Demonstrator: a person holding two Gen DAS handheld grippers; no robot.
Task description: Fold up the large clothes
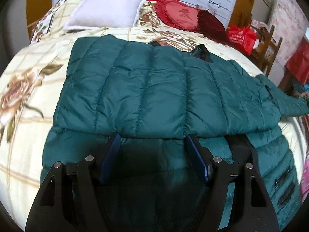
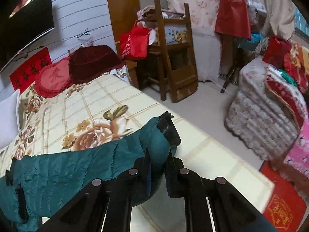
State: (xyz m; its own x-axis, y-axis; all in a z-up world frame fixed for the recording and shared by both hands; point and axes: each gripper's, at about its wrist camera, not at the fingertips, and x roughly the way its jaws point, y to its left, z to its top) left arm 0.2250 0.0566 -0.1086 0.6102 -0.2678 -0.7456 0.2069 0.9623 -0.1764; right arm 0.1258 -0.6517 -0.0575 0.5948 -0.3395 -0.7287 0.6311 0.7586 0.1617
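Observation:
A dark green quilted puffer jacket (image 1: 154,89) lies spread on the floral bedspread (image 1: 29,61), one panel folded over the rest, a sleeve trailing off to the right. My left gripper (image 1: 153,137) is open, its blue-padded fingers (image 1: 112,154) just over the near edge of the folded panel. In the right wrist view the jacket's sleeve (image 2: 77,166) stretches across the bed (image 2: 96,100) toward the bed's edge. My right gripper (image 2: 158,154) is shut on the sleeve end, with its black cuff (image 2: 169,127) sticking out past the fingers.
A white pillow (image 1: 108,5) and red cushions (image 1: 179,13) lie at the head of the bed. Beside the bed stand a wooden chair (image 2: 173,52) with a red bag (image 2: 135,40), a covered bedding stack (image 2: 266,108) and a red mat (image 2: 282,210).

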